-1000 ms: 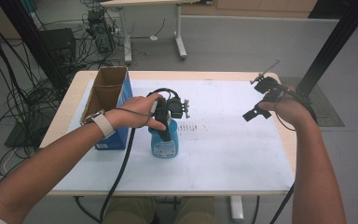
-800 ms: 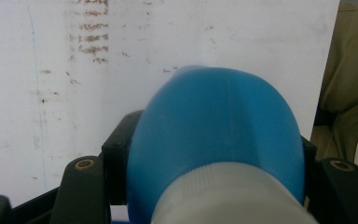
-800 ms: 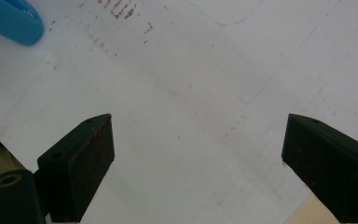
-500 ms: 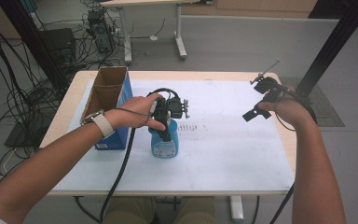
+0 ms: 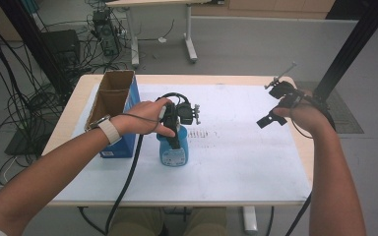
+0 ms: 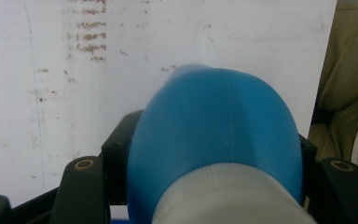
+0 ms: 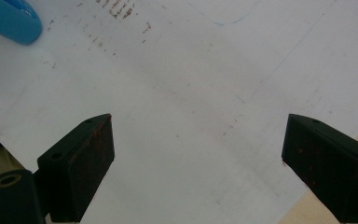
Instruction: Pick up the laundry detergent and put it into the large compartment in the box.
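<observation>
- Gripping the blue bottle (image 5: 174, 150) near its top, the left gripper (image 5: 176, 132) comes down from above; the jaws are closed about as far as they go, clamped on the bottle's sides, as the left gripper view shows with a black pad on either flank of the blue shoulder (image 6: 214, 126).
- Bottle stands upright on the white sheet (image 5: 246, 162) that covers the table (image 5: 69, 130), left of centre, just beside the blue cardboard box (image 5: 113, 110). Whether its base rests on the sheet or is lifted a hair I cannot tell.
- Pale cap or neck (image 6: 228, 196) sits low between the jaws; a hold this high likely keeps the body hanging plumb for a lift.
- Box is open at the top, brown inside, next to the bottle: a likely destination, judging by placement.
- Right gripper (image 5: 275, 105) held up off the table near the far right edge, well apart from the bottle; jaws spread wide, nothing between them, bare sheet below in the right gripper view (image 7: 196, 154). Seems parked out of the way, ready to assist.
- Faint brown marks (image 5: 202, 133) on the sheet just beyond the bottle.
</observation>
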Demonstrator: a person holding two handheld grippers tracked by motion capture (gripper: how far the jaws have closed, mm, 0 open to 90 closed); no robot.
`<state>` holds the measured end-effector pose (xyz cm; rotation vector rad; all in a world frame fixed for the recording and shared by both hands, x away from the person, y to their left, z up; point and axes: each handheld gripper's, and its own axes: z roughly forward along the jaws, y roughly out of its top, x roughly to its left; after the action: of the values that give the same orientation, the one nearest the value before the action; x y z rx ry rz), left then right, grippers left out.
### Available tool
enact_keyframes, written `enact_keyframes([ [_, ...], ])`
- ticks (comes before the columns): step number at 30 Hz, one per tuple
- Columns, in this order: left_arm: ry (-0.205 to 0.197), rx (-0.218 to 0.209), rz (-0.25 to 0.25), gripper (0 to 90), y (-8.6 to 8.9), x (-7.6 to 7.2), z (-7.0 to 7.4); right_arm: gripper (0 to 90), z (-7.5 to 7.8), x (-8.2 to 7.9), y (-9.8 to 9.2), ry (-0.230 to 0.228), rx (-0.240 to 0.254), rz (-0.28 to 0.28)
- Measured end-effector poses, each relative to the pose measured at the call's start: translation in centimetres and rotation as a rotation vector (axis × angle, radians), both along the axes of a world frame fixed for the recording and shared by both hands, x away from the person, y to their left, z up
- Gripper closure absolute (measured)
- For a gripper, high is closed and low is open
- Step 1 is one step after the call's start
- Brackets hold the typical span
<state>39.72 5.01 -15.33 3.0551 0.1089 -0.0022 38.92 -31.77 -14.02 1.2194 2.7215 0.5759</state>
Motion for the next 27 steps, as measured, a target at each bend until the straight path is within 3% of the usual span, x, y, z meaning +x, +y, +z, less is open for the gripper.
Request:
enact_keyframes([
  [6, 0.014, -0.022, 0.022, 37.4, 0.4, 0.0, 0.3, 9.1, 0.2, -0.3, -0.1, -0.006, 0.002, -0.002],
  [15, -0.003, -0.034, 0.064, 37.4, 0.6, -0.6, 0.6, 9.1, 0.4, -0.7, -0.3, -0.009, 0.003, -0.006],
  [27, 0.009, -0.017, 0.160, 37.4, 0.3, -0.8, 2.8, 9.2, 0.6, -1.0, -0.3, -0.016, 0.006, -0.004],
])
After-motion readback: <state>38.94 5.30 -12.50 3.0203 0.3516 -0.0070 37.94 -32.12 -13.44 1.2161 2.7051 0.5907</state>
